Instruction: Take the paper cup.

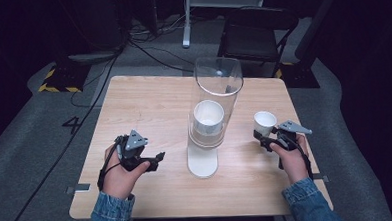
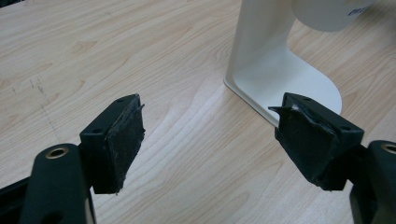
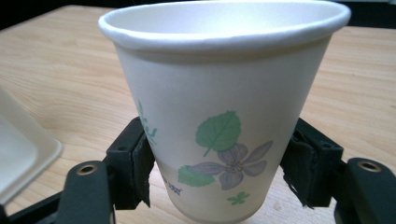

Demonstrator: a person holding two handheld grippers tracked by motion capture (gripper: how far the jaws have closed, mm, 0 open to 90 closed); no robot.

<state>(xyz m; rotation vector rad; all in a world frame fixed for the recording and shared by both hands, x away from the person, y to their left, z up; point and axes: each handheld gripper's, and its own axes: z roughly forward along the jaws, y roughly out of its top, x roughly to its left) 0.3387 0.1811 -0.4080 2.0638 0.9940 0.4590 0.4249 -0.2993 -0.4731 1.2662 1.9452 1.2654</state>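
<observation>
A white paper cup point(image 3: 224, 116) stands upright on the right side of the wooden worktop point(image 1: 149, 107), clamped low on its wall between the fingers point(image 3: 133, 170) of the right gripper point(image 1: 269, 137); the right gripper view reveals a printed leaf-and-flower pattern that the high view does not resolve. At worktop centre, a clear tube dispenser point(image 1: 214, 104) on a white stand point(image 2: 266, 65) holds a second cup point(image 1: 208, 117). The left gripper point(image 1: 153, 160) sits left of the stand, its fingers point(image 2: 119, 140) spread wide apart and empty above bare wood, as the left gripper view shows.
</observation>
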